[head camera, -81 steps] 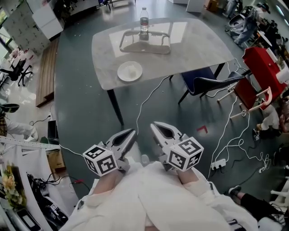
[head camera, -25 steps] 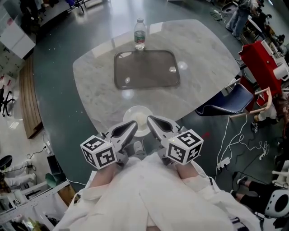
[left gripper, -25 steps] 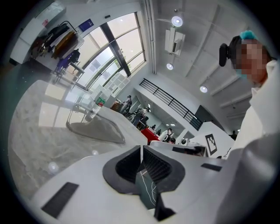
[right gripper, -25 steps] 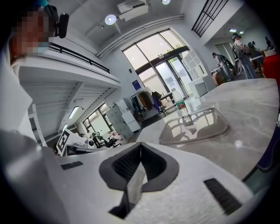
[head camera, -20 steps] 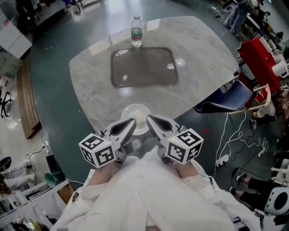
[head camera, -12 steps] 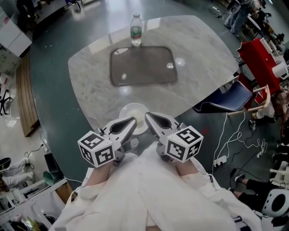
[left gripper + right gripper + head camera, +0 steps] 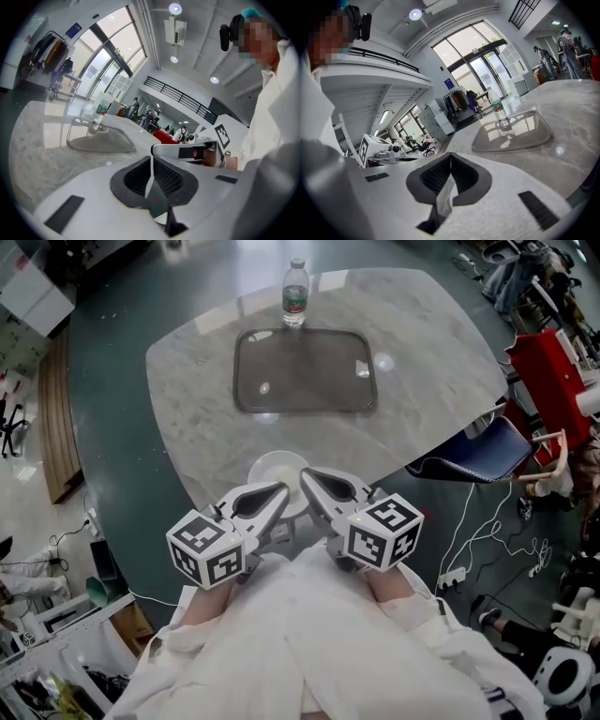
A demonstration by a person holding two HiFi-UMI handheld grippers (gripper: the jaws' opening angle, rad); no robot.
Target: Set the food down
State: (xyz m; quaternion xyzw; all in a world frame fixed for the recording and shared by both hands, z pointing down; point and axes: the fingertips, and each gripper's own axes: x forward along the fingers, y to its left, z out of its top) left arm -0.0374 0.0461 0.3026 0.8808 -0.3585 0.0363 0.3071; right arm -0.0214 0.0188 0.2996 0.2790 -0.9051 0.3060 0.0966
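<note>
Head view: a white plate [image 7: 272,470] sits on the table [image 7: 431,352] at its 6 o'clock edge. It is apart from the empty tray [image 7: 305,376] and from the bottle [image 7: 294,294] at 12 o'clock. I cannot tell whether food lies on it. The left gripper [image 7: 284,488] and right gripper [image 7: 305,474] overlap its near rim; contact is unclear.

Left gripper view: jaws pressed together, nothing between.

Right gripper view: likewise closed and empty.

My reading: nothing is carried and the plate already rests on the table, so little seems left.
</note>
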